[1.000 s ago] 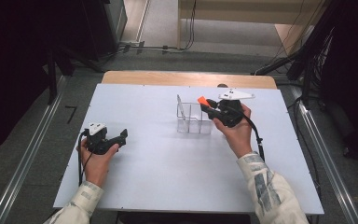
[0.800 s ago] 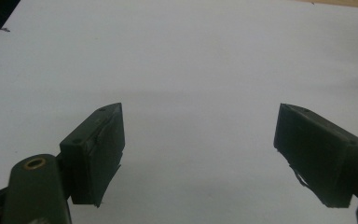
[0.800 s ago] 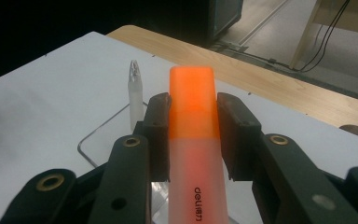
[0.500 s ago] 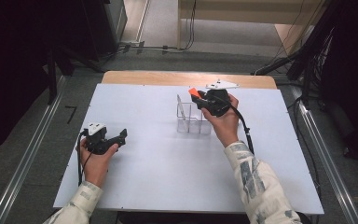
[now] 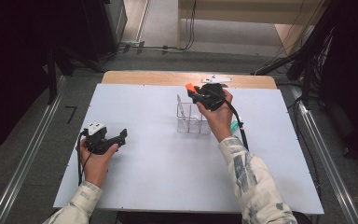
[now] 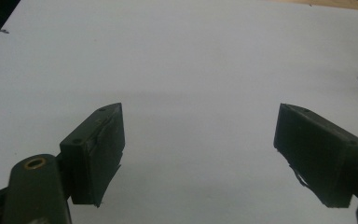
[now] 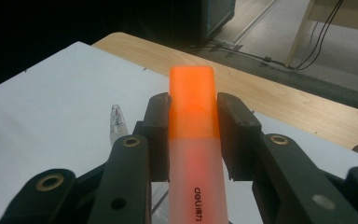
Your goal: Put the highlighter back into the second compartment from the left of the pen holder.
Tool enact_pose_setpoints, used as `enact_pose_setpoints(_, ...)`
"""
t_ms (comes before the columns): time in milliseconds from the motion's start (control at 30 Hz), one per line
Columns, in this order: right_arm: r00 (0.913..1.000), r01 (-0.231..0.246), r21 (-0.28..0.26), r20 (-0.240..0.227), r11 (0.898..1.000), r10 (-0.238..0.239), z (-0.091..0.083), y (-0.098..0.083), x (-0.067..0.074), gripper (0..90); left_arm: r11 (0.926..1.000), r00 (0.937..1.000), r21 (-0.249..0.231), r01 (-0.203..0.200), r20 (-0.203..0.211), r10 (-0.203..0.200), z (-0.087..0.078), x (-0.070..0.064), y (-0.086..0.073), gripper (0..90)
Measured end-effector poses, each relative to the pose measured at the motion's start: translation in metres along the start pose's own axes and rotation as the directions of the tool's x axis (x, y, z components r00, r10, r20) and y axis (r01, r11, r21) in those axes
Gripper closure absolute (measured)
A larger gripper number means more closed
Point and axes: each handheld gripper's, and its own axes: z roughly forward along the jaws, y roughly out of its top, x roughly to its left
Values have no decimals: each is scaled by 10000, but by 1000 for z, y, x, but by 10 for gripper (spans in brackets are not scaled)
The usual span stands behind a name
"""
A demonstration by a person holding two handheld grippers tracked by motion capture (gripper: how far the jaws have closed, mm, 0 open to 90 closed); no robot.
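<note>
Right tool [image 5: 196, 94] clamps the orange marker [image 7: 192, 135] over the clear holder [image 5: 189, 116] at the table's far side, left tool [image 5: 116, 137] wide open, empty; a tilted drop probably clips its rim.

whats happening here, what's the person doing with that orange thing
A person at a white table holds a two-jaw gripper in each hand. The right gripper is clamped on an orange highlighter, held above a clear plastic organiser near the table's far edge. The highlighter is not in the organiser yet. The left gripper rests near the table's left side with its jaws wide open and nothing between them. A green-tipped item lies just right of the organiser.
</note>
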Motion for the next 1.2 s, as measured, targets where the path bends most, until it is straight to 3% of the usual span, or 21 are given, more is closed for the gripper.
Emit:
enact_pose_setpoints(567,9994,-279,58,-221,9996,280,12,4,6,644,10000,10000,-22,22,22,-22,-1,1,0,170)
enact_pose_setpoints(1200,9989,-264,71,-383,9996,266,-4,-11,5,633,10000,10000,12,2,14,-2,0,1,0,170)
